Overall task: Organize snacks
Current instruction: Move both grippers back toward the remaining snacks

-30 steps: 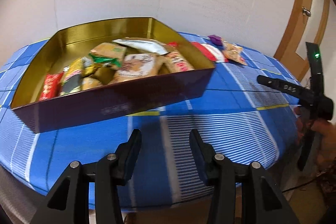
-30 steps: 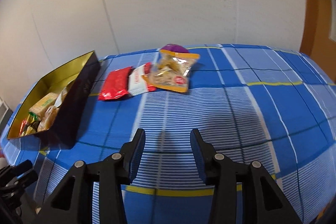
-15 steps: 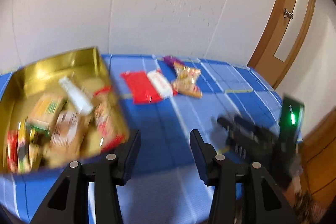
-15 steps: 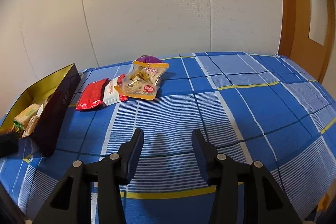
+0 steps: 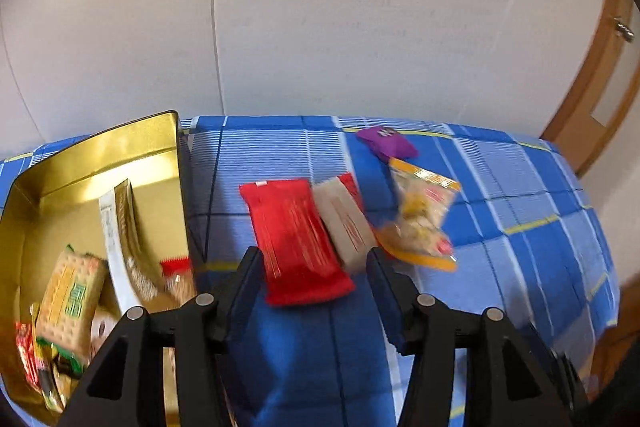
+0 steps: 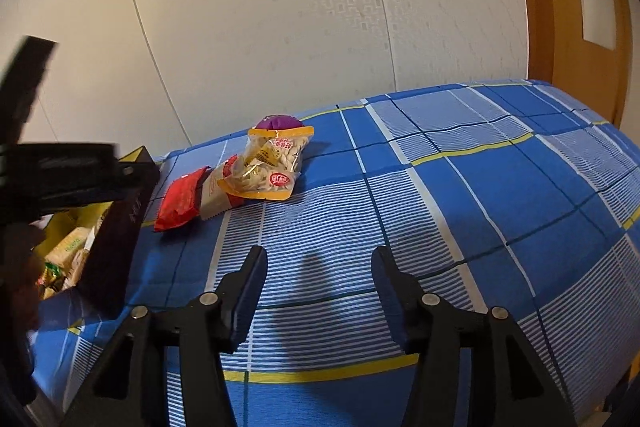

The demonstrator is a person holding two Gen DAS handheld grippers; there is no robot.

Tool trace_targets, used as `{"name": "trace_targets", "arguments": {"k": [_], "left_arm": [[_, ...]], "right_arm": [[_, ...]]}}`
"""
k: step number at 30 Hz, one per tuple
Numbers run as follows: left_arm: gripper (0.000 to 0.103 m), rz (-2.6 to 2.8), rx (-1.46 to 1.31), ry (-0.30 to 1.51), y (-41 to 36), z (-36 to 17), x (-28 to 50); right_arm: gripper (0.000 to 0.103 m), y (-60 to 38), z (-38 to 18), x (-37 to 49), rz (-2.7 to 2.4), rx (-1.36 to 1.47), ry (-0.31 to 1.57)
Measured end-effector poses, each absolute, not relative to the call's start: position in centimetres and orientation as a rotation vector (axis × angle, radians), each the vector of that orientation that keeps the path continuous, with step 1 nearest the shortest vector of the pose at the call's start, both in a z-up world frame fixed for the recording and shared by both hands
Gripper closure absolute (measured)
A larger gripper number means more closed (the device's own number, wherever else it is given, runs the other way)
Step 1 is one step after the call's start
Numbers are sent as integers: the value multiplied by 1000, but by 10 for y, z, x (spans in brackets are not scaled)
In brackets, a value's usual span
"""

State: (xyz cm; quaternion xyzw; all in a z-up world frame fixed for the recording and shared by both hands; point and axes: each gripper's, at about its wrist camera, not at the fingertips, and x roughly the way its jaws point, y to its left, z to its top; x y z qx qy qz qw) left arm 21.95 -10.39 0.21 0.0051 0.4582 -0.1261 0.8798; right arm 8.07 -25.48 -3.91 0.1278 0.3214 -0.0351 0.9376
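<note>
Blue-checked worktop [image 5: 500, 187] now fills the left view: the left gripper [image 5: 314, 277], jaws opening and empty, has swung from the gold box [image 5: 96, 151] to the red packet [image 5: 296, 243], likely next in.

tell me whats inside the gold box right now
The gold box holds a green-and-yellow cracker pack, a long white-and-gold packet, a red wrapper and other small snacks. Whatever lies beneath them or behind the left gripper is hidden.

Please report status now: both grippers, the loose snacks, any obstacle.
Left gripper opening, empty, over red foil snack packet. Right gripper opening, empty, above blue checked cloth. Four packets outside gold-lined box. Nothing in the way.
</note>
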Motion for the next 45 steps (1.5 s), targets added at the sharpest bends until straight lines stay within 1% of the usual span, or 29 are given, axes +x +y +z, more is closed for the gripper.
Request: {"name": "trace_targets", "arguments": {"k": [5,11,20,23,30,35,40,41,42,44,45], "left_arm": [[49,-219,14,1042,-113,-17,250],[49,-203,69,1074,-124,-34,258],[49,-219,123,1029,-129,-39,249],[49,-251,148,1007,-131,-40,235],[51,-323,169,951,-134,-42,196],[52,-306,52,971,-128,-37,207],[52,-284,95,971,-131,-39,217],[54,-287,95,969,-130,-39,215],[59,-293,97,963,-130,-39,212],[61,-304,121,951,-132,-40,203],[64,-311,125,943,-131,-40,198]], "right_arm": [[48,-257,-38,81,-64,299,648],[48,-268,-40,83,-63,371,654],[47,-275,-43,83,-100,397,668],[43,-275,-42,83,-143,365,668],[43,-285,-43,81,-181,399,662],[43,-286,-44,82,-183,405,663],[43,-286,-46,83,-180,414,671],[43,-287,-47,83,-180,418,672],[43,-287,-48,84,-181,420,673],[43,-288,-48,84,-182,422,672],[43,-288,-49,84,-183,425,673]]}}
